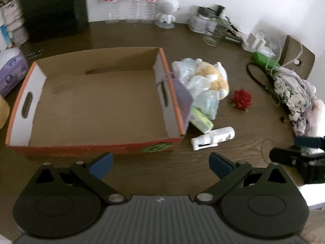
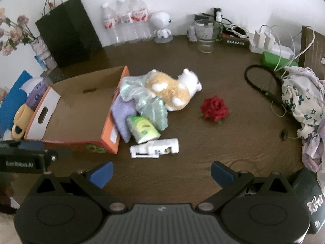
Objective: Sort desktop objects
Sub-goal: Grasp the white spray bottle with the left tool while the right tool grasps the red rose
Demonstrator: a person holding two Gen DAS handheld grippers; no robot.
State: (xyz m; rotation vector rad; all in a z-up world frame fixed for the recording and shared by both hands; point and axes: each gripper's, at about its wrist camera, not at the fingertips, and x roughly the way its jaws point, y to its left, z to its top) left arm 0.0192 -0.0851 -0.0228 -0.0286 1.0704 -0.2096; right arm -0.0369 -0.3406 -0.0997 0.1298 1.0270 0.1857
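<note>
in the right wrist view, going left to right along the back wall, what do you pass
black paper bag → water bottles → white robot figure → clear glass → white chargers on a power strip
</note>
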